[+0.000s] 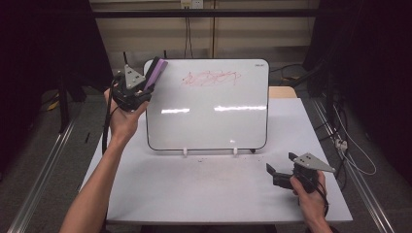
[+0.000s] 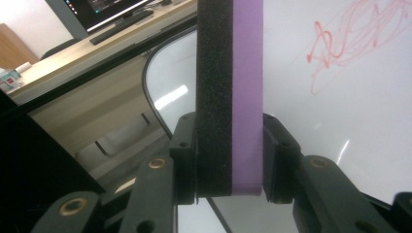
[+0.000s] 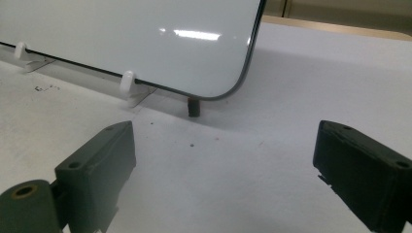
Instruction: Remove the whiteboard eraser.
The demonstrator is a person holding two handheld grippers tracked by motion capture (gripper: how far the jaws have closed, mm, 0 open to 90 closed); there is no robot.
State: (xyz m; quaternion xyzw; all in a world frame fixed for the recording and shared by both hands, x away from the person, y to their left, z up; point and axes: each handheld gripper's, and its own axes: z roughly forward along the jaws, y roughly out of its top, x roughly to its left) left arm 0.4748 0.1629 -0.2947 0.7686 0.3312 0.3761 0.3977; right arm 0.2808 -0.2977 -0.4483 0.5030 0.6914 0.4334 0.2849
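Note:
A white whiteboard (image 1: 209, 111) stands tilted on small white clips at the middle of the table, with a red scribble (image 1: 211, 77) near its top. My left gripper (image 1: 141, 90) is raised at the board's upper left corner, shut on a purple eraser (image 1: 156, 74) with a black felt side. In the left gripper view the eraser (image 2: 231, 97) stands upright between the two jaws, its felt side left, and the red scribble (image 2: 354, 39) lies to its upper right. My right gripper (image 1: 281, 167) rests low at the table's front right, open and holding nothing; its view (image 3: 223, 165) looks at the whiteboard's (image 3: 145, 43) lower corner.
The white table (image 1: 204, 189) ends just beyond the right hand. A short dark peg (image 3: 194, 108) props the board behind its lower corner, beside a white clip (image 3: 128, 80). Metal rails run along the floor on both sides, and cables lie at the right.

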